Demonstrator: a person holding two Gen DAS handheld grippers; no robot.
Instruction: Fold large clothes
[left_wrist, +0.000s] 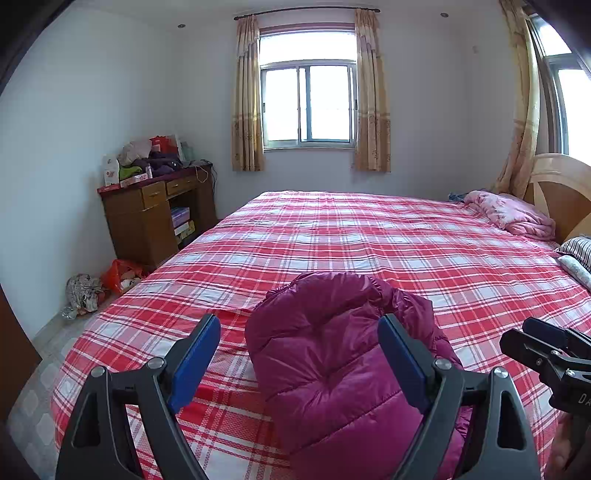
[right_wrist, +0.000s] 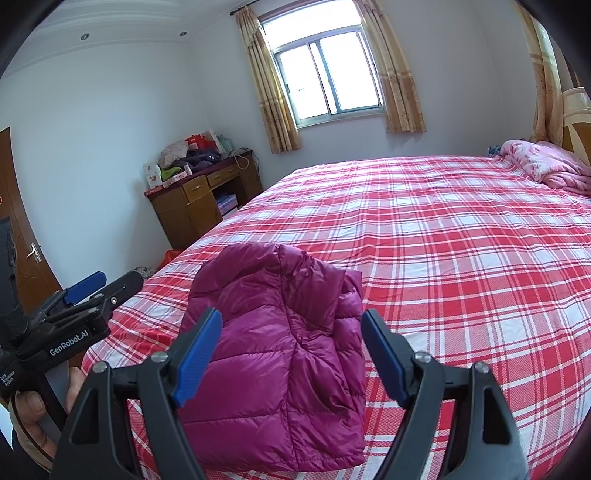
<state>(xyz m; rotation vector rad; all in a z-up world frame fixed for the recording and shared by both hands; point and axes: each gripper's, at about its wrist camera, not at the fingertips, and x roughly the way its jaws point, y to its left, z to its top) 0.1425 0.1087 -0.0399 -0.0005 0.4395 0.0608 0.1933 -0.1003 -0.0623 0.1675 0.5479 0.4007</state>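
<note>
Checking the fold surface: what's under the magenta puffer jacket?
The folded magenta puffer jacket lies directly on the red plaid bedsheet, which shows all around it. Anything beneath the jacket itself is covered and can't be seen.

The puffy purple jacket (right_wrist: 277, 339) sits near the front edge of the bed (right_wrist: 461, 258). Past the jacket and to its right the checked cover lies bare and flat. Far past the jacket, a pink blanket (right_wrist: 546, 166) is bunched by the headboard (left_wrist: 561, 192).
</note>
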